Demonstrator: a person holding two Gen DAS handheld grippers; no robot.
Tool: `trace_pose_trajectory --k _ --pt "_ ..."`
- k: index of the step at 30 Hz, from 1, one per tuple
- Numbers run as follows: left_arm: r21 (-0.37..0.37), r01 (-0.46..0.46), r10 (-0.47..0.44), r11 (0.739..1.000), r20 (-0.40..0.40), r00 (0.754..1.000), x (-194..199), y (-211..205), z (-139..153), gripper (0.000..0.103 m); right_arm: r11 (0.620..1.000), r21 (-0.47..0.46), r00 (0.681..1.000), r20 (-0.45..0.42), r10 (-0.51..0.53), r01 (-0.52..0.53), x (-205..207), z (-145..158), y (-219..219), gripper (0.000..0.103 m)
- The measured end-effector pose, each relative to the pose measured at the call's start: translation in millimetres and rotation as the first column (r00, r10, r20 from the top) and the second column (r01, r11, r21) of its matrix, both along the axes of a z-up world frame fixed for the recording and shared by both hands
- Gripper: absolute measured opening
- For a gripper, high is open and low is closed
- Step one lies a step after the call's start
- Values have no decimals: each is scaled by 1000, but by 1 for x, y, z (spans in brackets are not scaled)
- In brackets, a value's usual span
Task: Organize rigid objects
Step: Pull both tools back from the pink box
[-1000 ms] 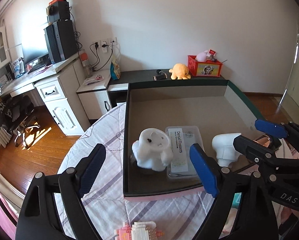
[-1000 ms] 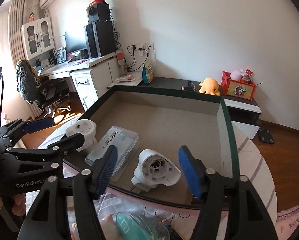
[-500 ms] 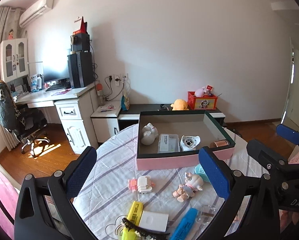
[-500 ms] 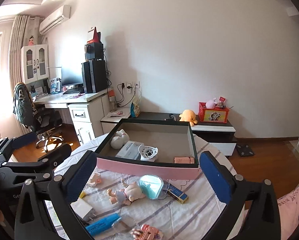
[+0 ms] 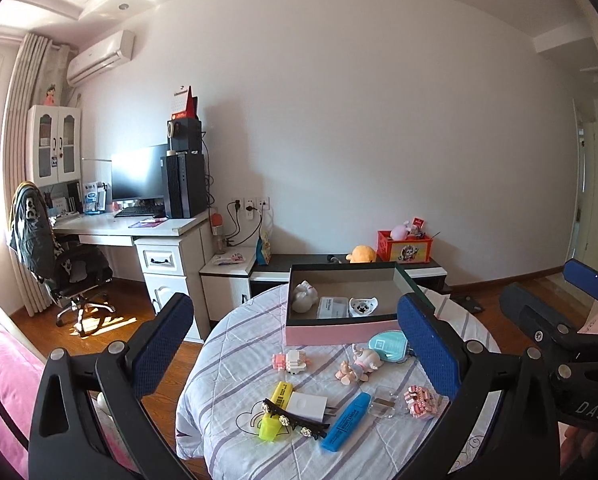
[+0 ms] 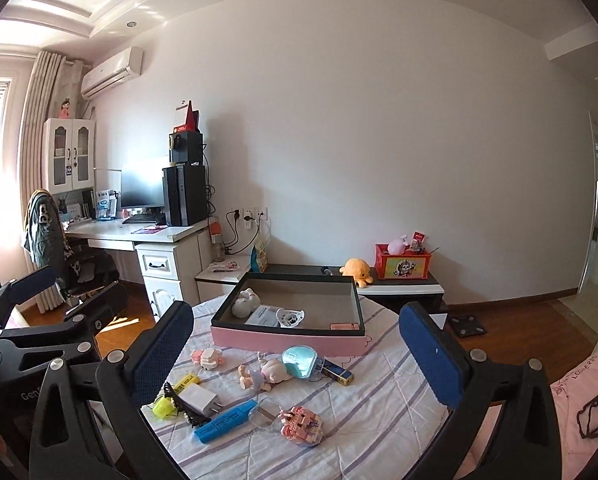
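Note:
A pink box with a dark rim stands at the far side of the round table. In it lie a white figurine, a clear floss case and a white round part. In the right wrist view a small pink case also lies in the box. Loose on the cloth are a block toy, a doll, a teal case, a blue highlighter and a white charger. My left gripper and right gripper both stand open and empty, well back from the table's near edge.
A yellow highlighter, a black hair clip and a pink block toy lie near the table's front. A desk with a monitor and a chair stands at the left. Behind the table, a low cabinet holds an orange plush.
Both grippers have drawn back and risen from right over the box to well behind the table. Their jaws have opened wider. The white figurine and white part stay in the box.

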State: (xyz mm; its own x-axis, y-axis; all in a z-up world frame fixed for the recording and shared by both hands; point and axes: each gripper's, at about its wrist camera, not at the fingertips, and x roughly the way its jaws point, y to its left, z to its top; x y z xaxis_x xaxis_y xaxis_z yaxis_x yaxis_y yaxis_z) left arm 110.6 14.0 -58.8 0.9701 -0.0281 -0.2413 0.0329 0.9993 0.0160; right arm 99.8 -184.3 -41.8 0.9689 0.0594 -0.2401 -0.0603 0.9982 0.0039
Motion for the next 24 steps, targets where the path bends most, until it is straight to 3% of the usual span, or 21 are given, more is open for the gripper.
trace_pose_trajectory --k 11,24 --pt "12 -18 17 1000 48 999 -42 0 13 103 1000 -15 999 47 -20 20 -45 14 5 103" --pt "9 -11 10 1000 43 999 -50 1 17 103 999 -25 998 49 -31 33 -50 15 7 103"
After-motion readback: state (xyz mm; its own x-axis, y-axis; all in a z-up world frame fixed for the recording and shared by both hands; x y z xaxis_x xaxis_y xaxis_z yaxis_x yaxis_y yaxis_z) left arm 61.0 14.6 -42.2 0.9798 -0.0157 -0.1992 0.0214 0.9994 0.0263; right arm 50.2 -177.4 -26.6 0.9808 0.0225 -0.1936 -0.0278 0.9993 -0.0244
